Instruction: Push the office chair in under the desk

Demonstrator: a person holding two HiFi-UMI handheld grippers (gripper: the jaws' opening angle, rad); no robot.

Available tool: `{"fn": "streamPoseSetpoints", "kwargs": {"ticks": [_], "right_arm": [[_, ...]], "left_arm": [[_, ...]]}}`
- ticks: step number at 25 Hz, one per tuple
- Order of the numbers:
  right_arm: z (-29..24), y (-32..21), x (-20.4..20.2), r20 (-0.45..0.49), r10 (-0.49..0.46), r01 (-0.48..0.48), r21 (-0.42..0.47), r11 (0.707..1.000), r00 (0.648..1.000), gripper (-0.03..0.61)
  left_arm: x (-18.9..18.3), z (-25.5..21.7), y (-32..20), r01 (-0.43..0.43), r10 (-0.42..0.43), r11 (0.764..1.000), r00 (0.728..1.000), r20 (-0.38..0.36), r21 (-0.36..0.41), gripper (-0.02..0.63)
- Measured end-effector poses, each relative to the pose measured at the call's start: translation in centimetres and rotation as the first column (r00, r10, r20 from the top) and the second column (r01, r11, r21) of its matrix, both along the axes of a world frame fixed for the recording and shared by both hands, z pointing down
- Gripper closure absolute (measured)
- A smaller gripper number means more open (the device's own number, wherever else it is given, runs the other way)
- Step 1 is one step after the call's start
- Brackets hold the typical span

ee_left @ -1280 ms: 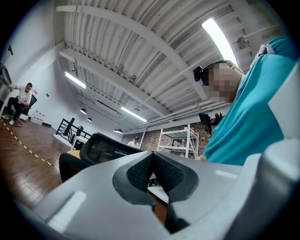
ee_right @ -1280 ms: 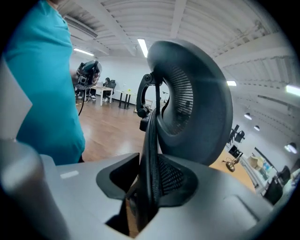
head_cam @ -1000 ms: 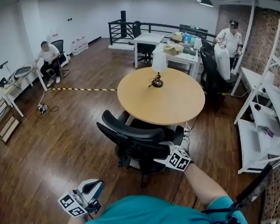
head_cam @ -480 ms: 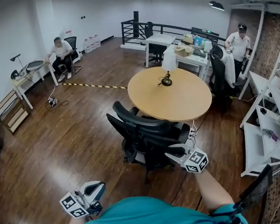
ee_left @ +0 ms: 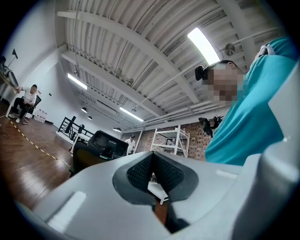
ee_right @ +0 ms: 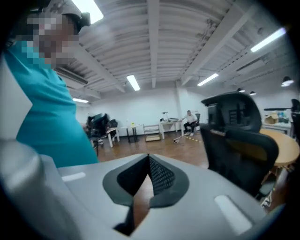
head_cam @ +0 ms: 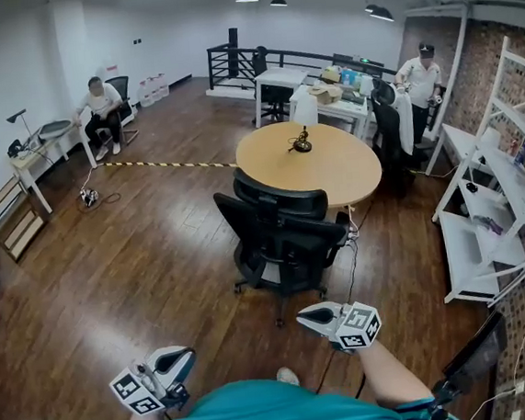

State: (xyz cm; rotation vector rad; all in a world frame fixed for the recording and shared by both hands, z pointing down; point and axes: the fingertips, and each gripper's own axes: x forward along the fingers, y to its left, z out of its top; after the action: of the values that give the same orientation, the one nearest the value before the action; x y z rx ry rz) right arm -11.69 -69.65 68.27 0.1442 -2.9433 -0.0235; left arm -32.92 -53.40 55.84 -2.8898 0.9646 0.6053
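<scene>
The black office chair (head_cam: 283, 230) stands with its seat tucked against the round wooden table (head_cam: 332, 165), its back toward me. My right gripper (head_cam: 315, 317) hangs low in front of me, well short of the chair and apart from it, jaws shut on nothing. In the right gripper view the chair (ee_right: 234, 126) is to the right beside the table (ee_right: 283, 145), and the gripper (ee_right: 149, 158) points past them. My left gripper (head_cam: 171, 361) is held near my body at the lower left, shut and empty. The left gripper view shows that gripper (ee_left: 152, 155) and the chair (ee_left: 101, 144) farther off.
A small lamp (head_cam: 301, 116) stands on the table. White shelving (head_cam: 490, 219) lines the right wall. Desks with clutter (head_cam: 334, 91) stand behind, with a person (head_cam: 420, 74) next to them. Another person (head_cam: 100, 105) sits at the far left. Striped tape (head_cam: 166, 166) crosses the wood floor.
My right gripper left the chair's back, drew back toward me and shut. The chair now stands closer in to the table and farther from me. The left gripper hardly moved.
</scene>
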Motion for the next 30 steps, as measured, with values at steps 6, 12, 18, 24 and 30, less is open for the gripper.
{"fn": "streamPoseSetpoints", "kwargs": {"ticks": [6,12,18,24,30], "right_arm": [[5.3,19.9,-7.0,-0.257,-0.298,0.249,-0.206,0.946,0.919,0.577],[3.9,23.4,-6.6,-0.029,-0.169,0.151,-0.312,0.938,0.985,0.578],[-0.7,24.5,0.4,0.090,-0.032,0.048,-0.183,0.982,0.995,0.578],[-3.7,30.2,8.6,0.152,0.043,-0.032,-0.076,0.997,0.987,0.578],[-5.3,34.9,14.9,0.152,0.044,-0.041,-0.021,0.999,0.987,0.578]], "left_arm": [[-2.6,-1.1,7.0,-0.016,0.016,1.000,1.000,0.007,0.003,0.594],[-2.5,-1.4,12.5,-0.040,0.040,0.999,0.999,-0.001,0.032,0.594],[3.6,-1.6,16.5,-0.058,0.057,0.997,0.998,0.017,0.047,0.594],[10.9,-1.3,24.2,-0.057,0.057,0.997,0.998,-0.001,0.055,0.594],[16.9,0.0,29.4,-0.043,0.043,0.999,0.999,-0.024,0.007,0.594]]}}
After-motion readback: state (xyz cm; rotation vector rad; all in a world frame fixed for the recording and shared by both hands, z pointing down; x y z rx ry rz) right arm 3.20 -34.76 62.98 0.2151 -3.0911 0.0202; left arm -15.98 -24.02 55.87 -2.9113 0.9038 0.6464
